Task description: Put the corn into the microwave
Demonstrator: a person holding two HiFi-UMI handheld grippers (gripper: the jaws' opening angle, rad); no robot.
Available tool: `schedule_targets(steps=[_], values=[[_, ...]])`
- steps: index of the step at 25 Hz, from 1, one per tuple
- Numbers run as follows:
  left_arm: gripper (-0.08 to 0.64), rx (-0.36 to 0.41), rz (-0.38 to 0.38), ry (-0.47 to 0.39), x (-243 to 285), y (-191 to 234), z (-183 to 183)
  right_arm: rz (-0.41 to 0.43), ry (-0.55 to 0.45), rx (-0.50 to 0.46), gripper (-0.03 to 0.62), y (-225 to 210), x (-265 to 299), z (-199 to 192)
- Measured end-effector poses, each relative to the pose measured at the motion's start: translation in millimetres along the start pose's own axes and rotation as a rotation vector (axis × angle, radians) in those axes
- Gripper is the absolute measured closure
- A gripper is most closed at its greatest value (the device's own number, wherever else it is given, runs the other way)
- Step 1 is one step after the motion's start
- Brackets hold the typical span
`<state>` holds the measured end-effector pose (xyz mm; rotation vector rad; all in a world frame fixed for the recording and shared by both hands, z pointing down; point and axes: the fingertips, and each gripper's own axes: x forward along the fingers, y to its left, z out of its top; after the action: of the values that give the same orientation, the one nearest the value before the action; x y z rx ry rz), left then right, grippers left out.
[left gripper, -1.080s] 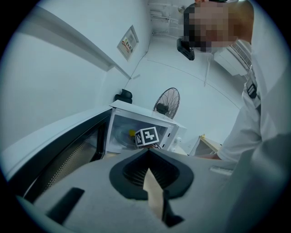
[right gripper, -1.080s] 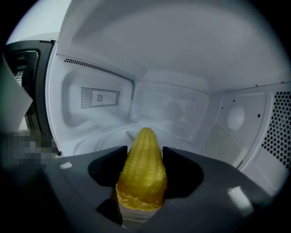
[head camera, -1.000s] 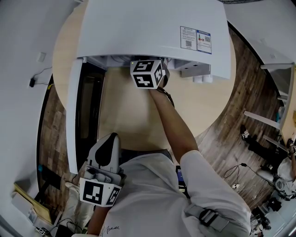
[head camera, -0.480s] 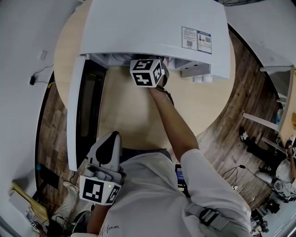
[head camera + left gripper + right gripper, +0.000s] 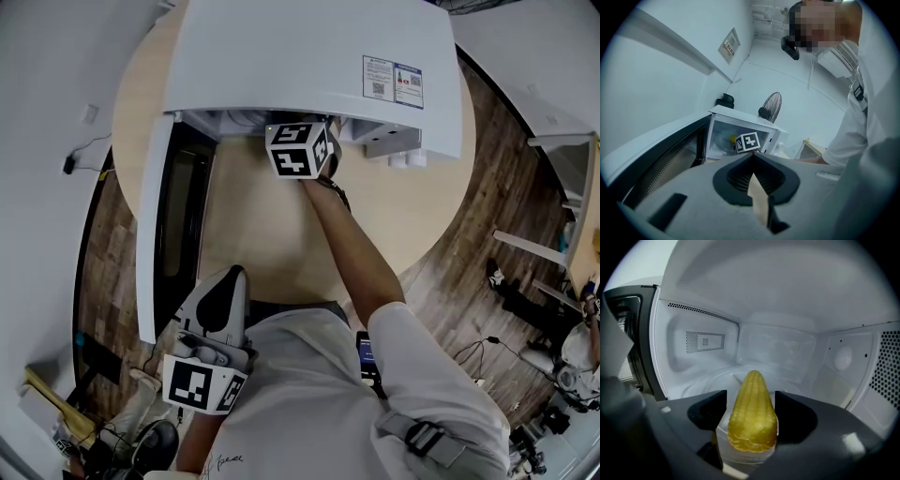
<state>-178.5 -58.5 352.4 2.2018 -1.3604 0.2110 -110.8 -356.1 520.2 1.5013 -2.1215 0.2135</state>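
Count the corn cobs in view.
1. The corn sits inside the microwave, between the right gripper's jaws, which have just been opening. More may be hidden.

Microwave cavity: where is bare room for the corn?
Bare: the turntable ahead of the corn, between the vented left wall and right wall. Crowded: the doorway, where the right hand-held gripper, jaws just opened, straddles the corn.

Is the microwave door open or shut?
Open: the door stands swung out left of the microwave, whose white cavity shows.
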Motion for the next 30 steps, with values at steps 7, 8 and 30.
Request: schedule_targets(steps=[7,8,30], values=[[0.571,0.012,-0.005,-0.006,2,-10,3,0.017,-0.017,0.011,0.272,-1,-9,5],[0.571,0.013,-0.006,-0.006,3,-11,3,0.019,-0.019,0.013,0.272,-1,-11,6],[0.572,0.043,-0.013,-0.042,-3,-35,6,0.110,-0.060,0.054,0.293,8,-51,20]])
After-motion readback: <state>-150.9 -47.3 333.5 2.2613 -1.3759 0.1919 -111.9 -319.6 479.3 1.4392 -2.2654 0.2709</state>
